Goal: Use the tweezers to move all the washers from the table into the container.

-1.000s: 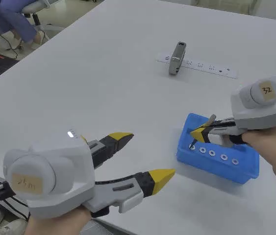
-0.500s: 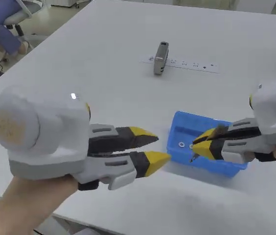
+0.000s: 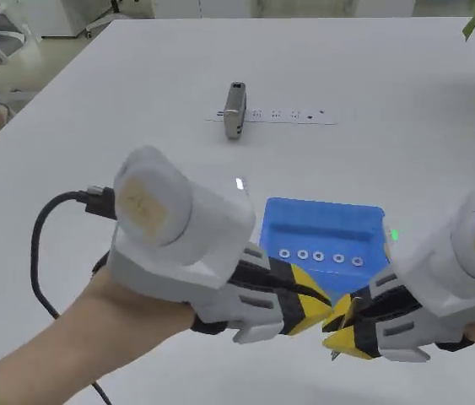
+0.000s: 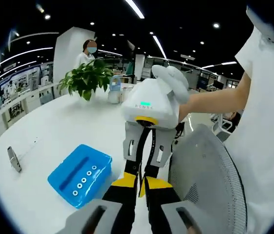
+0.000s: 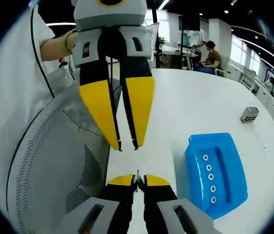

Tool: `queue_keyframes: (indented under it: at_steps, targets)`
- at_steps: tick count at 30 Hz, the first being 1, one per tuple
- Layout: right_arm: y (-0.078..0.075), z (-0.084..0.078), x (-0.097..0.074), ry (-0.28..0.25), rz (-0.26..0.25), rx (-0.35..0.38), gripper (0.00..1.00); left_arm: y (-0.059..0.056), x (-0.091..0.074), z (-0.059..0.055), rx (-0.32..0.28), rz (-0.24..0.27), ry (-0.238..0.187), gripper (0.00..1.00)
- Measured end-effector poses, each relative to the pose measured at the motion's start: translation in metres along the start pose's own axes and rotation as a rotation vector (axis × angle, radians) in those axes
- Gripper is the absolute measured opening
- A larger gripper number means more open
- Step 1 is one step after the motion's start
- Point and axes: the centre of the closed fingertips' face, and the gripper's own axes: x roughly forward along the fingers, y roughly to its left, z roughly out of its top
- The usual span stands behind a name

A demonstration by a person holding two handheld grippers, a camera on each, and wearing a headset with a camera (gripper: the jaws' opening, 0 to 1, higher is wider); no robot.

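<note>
- Your right gripper (image 3: 338,325) is clamped on the tweezers (image 5: 137,176); just their thin tip pokes out between its jaws.
- Your left gripper (image 3: 315,305) has its jaws drawn together on nothing. It meets the right gripper tip to tip, close but apart.
- Five washers (image 3: 320,256) lie in a row inside the blue container (image 3: 321,221), just beyond both sets of tips. In the right gripper view it sits ahead and to the right of the jaws. In the left gripper view it sits ahead and to the left.
- The white table (image 3: 136,101) carries a power strip (image 3: 292,115) well beyond the container, with a grey block (image 3: 235,110) on one end.
- A mesh chair back (image 4: 205,180) sits under the grippers at the table's near edge.
- Around you is an open office with ceiling light strips, and a plant (image 4: 85,80) far past the container.
- The stickers (image 3: 144,202) on both grippers bear handwriting too scrawled to read.
</note>
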Motion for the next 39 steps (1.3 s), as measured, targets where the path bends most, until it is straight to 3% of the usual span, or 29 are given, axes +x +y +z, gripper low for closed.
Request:
queue_keyframes:
  at_steps: [3, 8, 10, 12, 13, 22, 25, 26, 29, 33, 39]
  targets:
    - [0.003, -0.003, 0.003, 0.024, 0.005, -0.016, 0.03, -0.003, 0.009, -0.001, 0.031, -0.02, 0.039, 0.15]
    - [0.004, -0.004, 0.006, 0.046, 0.006, -0.038, 0.04, -0.004, 0.021, -0.005, 0.075, -0.04, 0.098, 0.13]
    - [0.005, -0.005, 0.007, 0.055, 0.007, -0.044, 0.04, -0.003, 0.021, -0.016, 0.124, -0.03, 0.176, 0.09]
    - [0.004, -0.007, 0.006, 0.065, 0.005, -0.048, 0.04, -0.001, 0.02, -0.022, 0.169, -0.019, 0.221, 0.0]
    - [0.004, -0.008, 0.006, 0.069, 0.006, -0.051, 0.04, 0.0, 0.022, -0.021, 0.167, -0.004, 0.211, 0.0]
    - [0.006, -0.017, 0.006, 0.095, 0.013, -0.055, 0.03, -0.006, 0.025, -0.025, 0.177, -0.056, 0.214, 0.01]
    - [0.006, -0.018, 0.006, 0.098, 0.017, -0.057, 0.03, -0.008, 0.028, -0.025, 0.131, -0.075, 0.204, 0.27]
    - [0.006, -0.018, 0.006, 0.101, 0.017, -0.059, 0.03, -0.01, 0.029, -0.027, 0.133, -0.083, 0.217, 0.25]
    - [0.005, -0.02, 0.007, 0.114, 0.014, -0.068, 0.03, -0.01, 0.029, -0.028, 0.166, -0.085, 0.234, 0.09]
    - [0.006, -0.021, 0.008, 0.121, 0.015, -0.07, 0.03, -0.011, 0.03, -0.025, 0.142, -0.093, 0.22, 0.1]
    - [0.007, -0.023, 0.01, 0.132, 0.02, -0.076, 0.03, -0.01, 0.028, -0.022, 0.141, -0.093, 0.213, 0.0]
